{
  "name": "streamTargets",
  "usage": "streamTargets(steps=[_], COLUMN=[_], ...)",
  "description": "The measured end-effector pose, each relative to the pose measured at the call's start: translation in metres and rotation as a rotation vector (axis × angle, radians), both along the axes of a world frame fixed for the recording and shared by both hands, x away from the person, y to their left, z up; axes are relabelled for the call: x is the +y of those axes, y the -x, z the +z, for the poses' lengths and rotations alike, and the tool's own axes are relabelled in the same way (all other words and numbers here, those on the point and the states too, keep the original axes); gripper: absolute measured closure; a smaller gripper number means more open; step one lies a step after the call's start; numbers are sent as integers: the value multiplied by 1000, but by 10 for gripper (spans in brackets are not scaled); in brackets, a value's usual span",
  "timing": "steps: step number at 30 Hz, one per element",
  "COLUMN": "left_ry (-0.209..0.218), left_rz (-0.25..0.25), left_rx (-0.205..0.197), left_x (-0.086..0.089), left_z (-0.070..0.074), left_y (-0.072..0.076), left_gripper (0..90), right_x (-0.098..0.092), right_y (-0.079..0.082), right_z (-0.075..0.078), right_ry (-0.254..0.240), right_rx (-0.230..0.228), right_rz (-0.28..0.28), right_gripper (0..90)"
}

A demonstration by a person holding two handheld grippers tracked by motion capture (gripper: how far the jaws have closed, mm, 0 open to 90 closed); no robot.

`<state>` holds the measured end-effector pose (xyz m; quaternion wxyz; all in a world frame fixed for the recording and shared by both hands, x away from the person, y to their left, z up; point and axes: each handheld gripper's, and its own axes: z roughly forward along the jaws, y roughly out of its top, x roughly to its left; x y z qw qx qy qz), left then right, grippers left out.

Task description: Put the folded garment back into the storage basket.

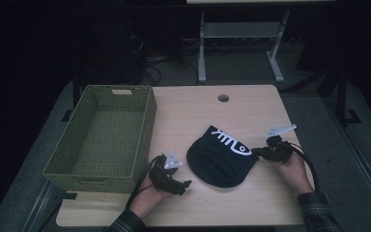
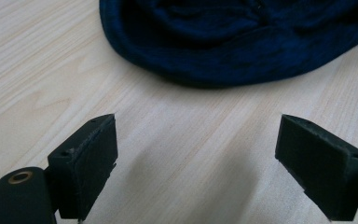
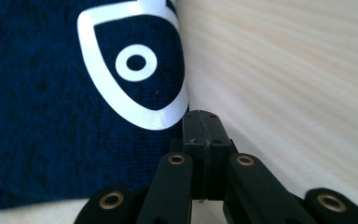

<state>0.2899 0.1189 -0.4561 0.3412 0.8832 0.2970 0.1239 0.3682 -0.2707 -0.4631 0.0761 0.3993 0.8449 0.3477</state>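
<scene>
A dark blue knit hat (image 1: 220, 157) with a white fish-like print lies flat on the wooden table (image 1: 232, 203), right of centre. My left gripper (image 1: 186, 186) rests low at the hat's left, near the table's front. In the left gripper view its jaws (image 2: 198, 154) stand wide open over bare wood, with the hat (image 2: 242, 37) just ahead. My right gripper (image 1: 257, 151) is at the hat's right edge. In the right gripper view its jaws (image 3: 201, 122) are pressed together beside the printed cloth (image 3: 51, 116), and no fabric shows between the pads.
An empty green woven basket (image 1: 92, 182) stands on the table's left side, close to my left hand. A round cable hole (image 1: 223, 98) sits near the table's far edge. Desk legs and cables lie on the floor beyond.
</scene>
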Motion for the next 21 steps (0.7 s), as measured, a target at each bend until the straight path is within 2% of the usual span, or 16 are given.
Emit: streamTargets(steps=[8,17,21], left_ry=[-5,-14,-18], left_rz=[-4,-9,-10], left_rx=[2,9,11], left_x=[0,0,0], left_z=[-1,-1,-2], left_y=[0,-1,-1], left_gripper=[120,120,121], right_x=[10,24,25], right_y=[20,46,53], right_z=[1,3,5], right_ry=[-2,-11,-9], right_rx=[9,-10,-24], right_rz=[40,90,85], right_gripper=[900,900,900])
